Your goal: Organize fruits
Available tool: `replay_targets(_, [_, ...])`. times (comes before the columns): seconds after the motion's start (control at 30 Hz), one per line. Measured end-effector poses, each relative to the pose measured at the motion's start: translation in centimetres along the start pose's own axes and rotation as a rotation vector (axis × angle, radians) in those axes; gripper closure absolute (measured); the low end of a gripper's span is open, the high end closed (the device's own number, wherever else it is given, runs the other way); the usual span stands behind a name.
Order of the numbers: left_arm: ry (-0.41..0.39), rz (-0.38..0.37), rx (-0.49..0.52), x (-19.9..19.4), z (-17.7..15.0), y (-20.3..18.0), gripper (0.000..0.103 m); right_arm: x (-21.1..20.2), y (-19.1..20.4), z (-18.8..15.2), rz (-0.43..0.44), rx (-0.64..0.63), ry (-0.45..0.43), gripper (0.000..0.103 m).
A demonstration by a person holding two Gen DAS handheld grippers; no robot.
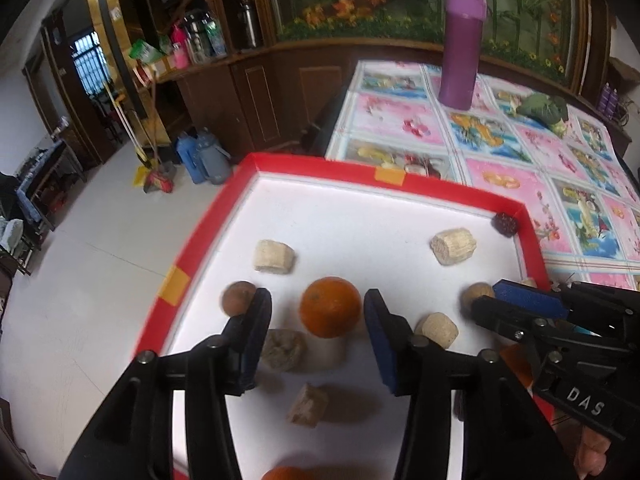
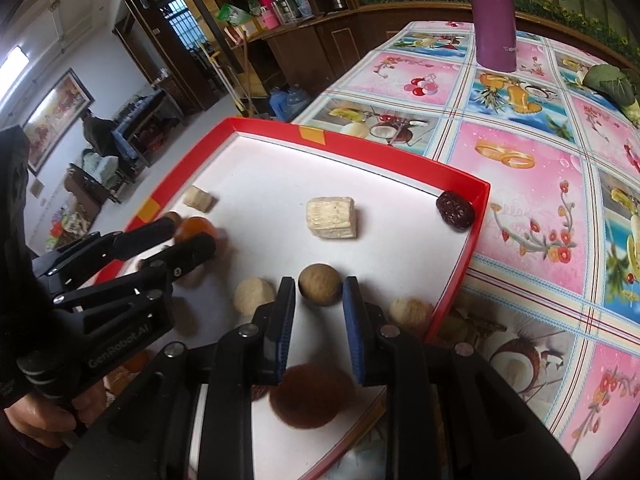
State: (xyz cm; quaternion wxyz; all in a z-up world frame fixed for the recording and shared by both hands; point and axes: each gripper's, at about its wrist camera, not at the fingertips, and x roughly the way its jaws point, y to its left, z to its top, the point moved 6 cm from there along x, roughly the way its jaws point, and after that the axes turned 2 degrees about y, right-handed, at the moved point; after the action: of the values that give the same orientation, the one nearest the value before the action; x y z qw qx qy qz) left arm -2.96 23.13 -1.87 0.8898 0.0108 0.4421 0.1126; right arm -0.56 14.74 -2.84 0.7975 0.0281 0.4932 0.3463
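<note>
left gripper (image 1: 318, 312) open around orange (image 1: 330, 306) (round) | right gripper (image 2: 319, 304) open, empty

Tray (image 1: 532, 240) centre: open white floor between corn pieces (image 1: 275, 256). Near end crowded by orange (image 1: 330, 307), brown balls (image 2: 321, 284).

"DAS" printed on the right hand-held gripper (image 1: 520, 304); "GenRobot.AI" printed on the left hand-held gripper (image 2: 192, 236).

Red-rimmed white tray (image 1: 440, 194), orange fruit (image 1: 330, 306), purple flask (image 1: 462, 48), pink fruit-print tablecloth (image 1: 532, 160)
</note>
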Motion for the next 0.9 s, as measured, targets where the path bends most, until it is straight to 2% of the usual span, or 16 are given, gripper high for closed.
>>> replay_targets(0.13, [-0.078,0.035,-0.029,-3.0,0.2,1.0,0.047,-2.1,0.4,-0.1,0.0,-0.022,-0.067,0.076])
replay_targets(0.33, [-0.218,0.093,-0.081,-8.3,0.3,2.3,0.022,-5.6,1.3,-1.0,-0.033,-0.052,-0.152,0.076])
replay_targets(0.43, [-0.271,0.12,-0.101,-10.6,0.2,2.7,0.021,-7.1,1.7,-1.8,-0.04,-0.058,-0.175,0.076])
replay_targets(0.47, [-0.284,0.133,-0.106,-11.1,0.1,2.8,0.02,-7.8,2.0,-2.2,-0.044,-0.063,-0.185,0.073])
replay_targets(0.57, [-0.321,0.202,-0.115,-12.8,-0.4,3.0,0.019,-9.5,2.7,-2.9,-0.053,-0.075,-0.223,0.052])
replay_targets(0.67, [-0.31,0.162,-0.131,-13.6,-1.0,3.0,0.019,-11.6,3.7,-3.4,-0.063,-0.096,-0.275,0.042])
replay_targets(0.73, [-0.288,0.163,-0.144,-13.8,-1.6,3.1,0.019,-12.8,4.1,-3.5,-0.076,-0.092,-0.312,0.034])
replay_targets(0.8, [-0.287,0.166,-0.147,-14.2,-2.0,3.1,0.019,-13.9,4.6,-3.7,-0.077,-0.092,-0.351,0.018])
replay_targets(0.9, [-0.294,0.176,-0.158,-14.9,-2.6,3.4,0.019,-14.7,5.4,-3.8,-0.089,-0.102,-0.382,0.012])
